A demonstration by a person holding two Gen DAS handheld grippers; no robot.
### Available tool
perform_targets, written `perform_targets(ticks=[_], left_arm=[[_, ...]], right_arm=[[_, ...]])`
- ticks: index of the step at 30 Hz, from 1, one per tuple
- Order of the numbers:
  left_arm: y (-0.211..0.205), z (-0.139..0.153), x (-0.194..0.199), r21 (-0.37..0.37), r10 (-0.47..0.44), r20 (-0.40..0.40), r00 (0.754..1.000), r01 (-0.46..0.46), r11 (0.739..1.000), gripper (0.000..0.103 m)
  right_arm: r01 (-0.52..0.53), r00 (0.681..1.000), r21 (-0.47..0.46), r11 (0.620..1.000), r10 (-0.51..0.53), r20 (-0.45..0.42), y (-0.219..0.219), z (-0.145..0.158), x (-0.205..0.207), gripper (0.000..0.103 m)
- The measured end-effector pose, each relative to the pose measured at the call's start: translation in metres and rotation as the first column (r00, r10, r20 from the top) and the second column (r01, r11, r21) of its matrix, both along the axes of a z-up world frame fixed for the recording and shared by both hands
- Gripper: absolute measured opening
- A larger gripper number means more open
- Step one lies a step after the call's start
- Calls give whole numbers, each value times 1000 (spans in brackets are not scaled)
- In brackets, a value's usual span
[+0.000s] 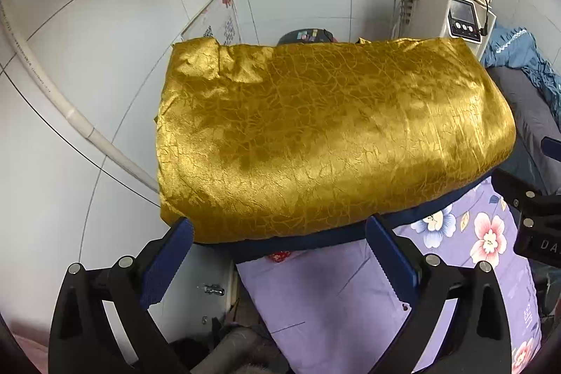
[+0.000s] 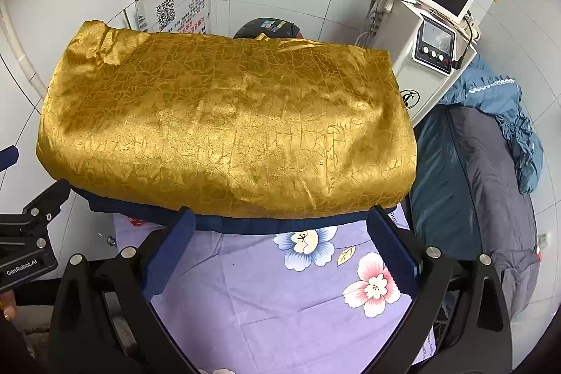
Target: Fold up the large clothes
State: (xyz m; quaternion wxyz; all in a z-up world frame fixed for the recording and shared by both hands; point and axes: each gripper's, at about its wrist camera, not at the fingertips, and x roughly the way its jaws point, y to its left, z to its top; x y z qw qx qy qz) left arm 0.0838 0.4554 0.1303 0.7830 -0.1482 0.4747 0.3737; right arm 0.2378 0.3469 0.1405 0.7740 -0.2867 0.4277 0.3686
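A shiny gold garment [image 1: 315, 135] with a crackle pattern lies folded into a thick rectangle on a purple floral sheet [image 1: 350, 297]; a dark navy edge [image 1: 315, 239] shows beneath its near side. The right wrist view shows the same gold garment [image 2: 228, 128] from a little to the right, on the floral sheet [image 2: 280, 297]. My left gripper [image 1: 280, 237] stands open just before the near edge, nothing between its blue fingers [image 1: 168, 262]. My right gripper [image 2: 280, 230] is open too, at the near edge, empty. Each gripper's body shows at the other view's side.
A white machine with a monitor [image 2: 431, 34] stands beyond the far right corner. Blue and grey bedding [image 2: 484, 163] lies to the right. Tiled wall and a white pipe [image 1: 52, 93] are on the left. A poster [image 2: 175, 9] leans against the wall.
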Motion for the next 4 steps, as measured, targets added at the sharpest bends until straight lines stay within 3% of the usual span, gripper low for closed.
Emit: perform_targets(ticks=[4], left_arm=[[0,-1,0,-12,1,4,1000,-1,1000,97]], right_arm=[[-1,1000,-1,1000,1,-2,-1,0,0,97]])
